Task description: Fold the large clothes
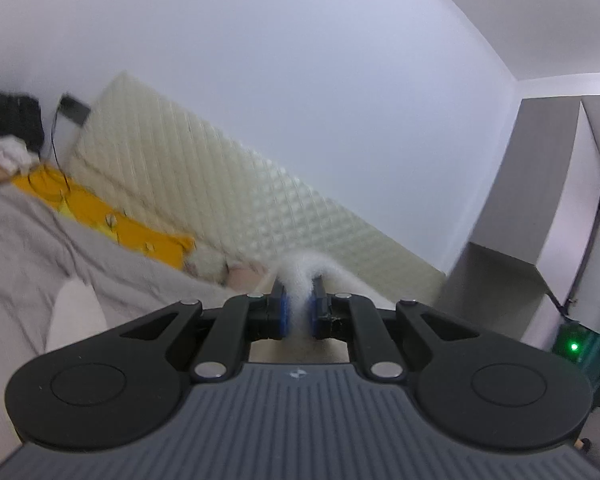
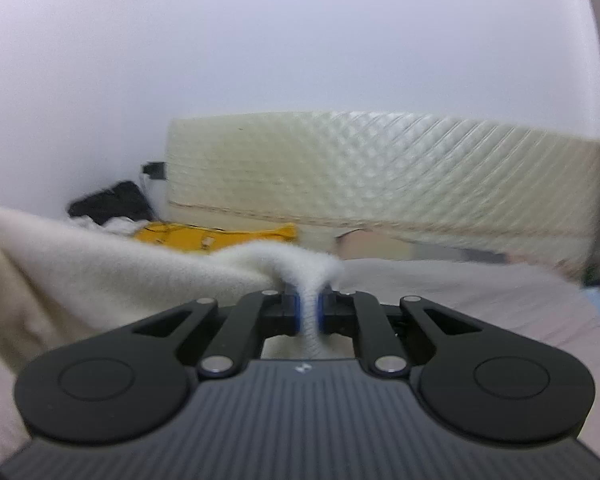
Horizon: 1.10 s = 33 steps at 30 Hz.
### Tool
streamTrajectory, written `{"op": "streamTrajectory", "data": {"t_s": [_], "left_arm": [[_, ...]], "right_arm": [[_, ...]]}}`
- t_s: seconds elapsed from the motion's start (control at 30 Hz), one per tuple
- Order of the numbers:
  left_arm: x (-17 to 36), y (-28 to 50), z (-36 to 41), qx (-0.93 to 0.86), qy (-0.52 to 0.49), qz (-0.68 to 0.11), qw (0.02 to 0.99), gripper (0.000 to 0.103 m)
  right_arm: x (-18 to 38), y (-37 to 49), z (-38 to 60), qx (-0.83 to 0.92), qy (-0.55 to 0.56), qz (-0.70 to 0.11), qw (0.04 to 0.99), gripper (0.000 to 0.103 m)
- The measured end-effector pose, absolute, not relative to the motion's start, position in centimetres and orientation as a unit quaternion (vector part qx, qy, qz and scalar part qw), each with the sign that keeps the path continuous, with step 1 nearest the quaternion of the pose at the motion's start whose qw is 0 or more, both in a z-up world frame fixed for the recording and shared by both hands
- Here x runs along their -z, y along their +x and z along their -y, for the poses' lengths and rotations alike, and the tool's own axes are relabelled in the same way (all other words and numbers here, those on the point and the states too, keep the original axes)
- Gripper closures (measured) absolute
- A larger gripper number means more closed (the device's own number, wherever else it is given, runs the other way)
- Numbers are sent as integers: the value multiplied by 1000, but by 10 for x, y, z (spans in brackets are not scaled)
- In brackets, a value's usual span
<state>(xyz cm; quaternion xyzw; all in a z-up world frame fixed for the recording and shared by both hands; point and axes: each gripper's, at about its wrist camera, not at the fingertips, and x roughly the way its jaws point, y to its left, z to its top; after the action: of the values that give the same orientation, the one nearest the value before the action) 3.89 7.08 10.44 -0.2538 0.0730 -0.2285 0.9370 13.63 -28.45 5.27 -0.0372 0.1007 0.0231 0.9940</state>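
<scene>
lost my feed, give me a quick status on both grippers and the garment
Left gripper shut on fluffy white fleece garment. Right gripper shut on it too. Garment lifted above grey bedsheet. Nothing in the way.

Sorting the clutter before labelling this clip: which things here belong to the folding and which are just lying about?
In the job: cream fleece garment, left gripper, right gripper, grey bedsheet.

Lying about: yellow cloth, quilted headboard, black bag, wall plug.

A cream fleece garment lies over a grey bedsheet beside a yellow cloth and a pale diamond-quilted mattress, black grippers' pads blue
</scene>
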Motion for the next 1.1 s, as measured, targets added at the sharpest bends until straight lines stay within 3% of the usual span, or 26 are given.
{"op": "streamTrajectory", "data": {"t_s": [0.3,0.7,0.9,1.1], "left_arm": [[3,91,-30,213,-250,-203,923,91],[114,238,-29,198,-262,-276,903,88],[152,272,-42,211,-302,-288,884,87],[147,269,-41,215,-294,-283,887,87]], "right_arm": [[46,161,310,41,21,-203,978,92],[171,256,308,36,5,-309,950,88],[181,270,302,40,-10,-302,952,88],[182,267,309,42,3,-294,955,88]]}}
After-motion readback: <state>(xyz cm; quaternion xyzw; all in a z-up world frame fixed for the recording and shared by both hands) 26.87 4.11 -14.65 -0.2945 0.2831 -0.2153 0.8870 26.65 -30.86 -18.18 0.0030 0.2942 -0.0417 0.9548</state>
